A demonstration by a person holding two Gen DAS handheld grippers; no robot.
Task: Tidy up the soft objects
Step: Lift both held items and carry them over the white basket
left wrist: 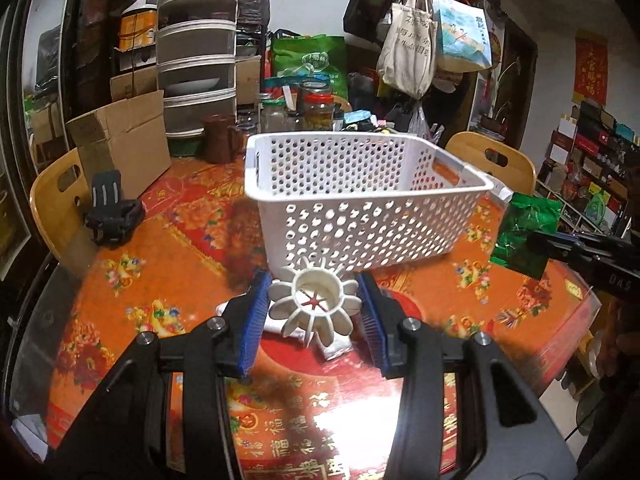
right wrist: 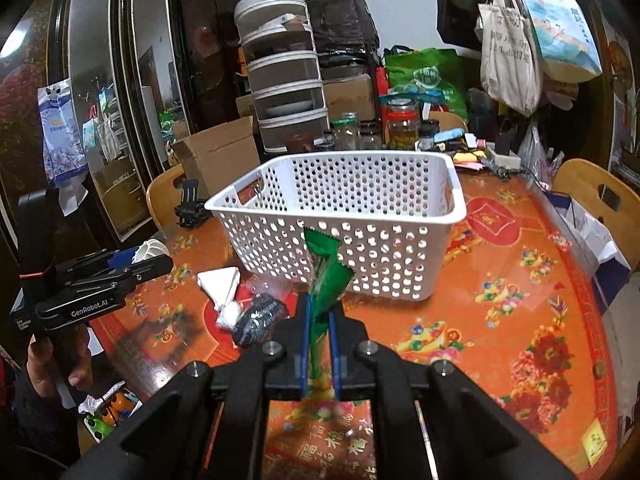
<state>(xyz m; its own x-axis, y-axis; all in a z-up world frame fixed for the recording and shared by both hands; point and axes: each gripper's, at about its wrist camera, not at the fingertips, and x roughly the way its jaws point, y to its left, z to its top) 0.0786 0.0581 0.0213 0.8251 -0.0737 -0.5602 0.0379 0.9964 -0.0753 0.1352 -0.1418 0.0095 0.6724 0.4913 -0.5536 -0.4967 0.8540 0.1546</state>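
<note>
White perforated basket sits mid-frame as the drop spot, looks empty so far. Right gripper points at it, fingers pinched narrow on a green foil packet. Left gripper sits low center, fingers clamping a white ribbed flower-shaped thing just in front of the basket.

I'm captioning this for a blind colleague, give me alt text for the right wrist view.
The right gripper pinches a green foil packet upright just before a white perforated basket on an orange floral tablecloth. At left, the left gripper holds a white flower-shaped object; a white bundle and dark scrubber lie between.
</note>
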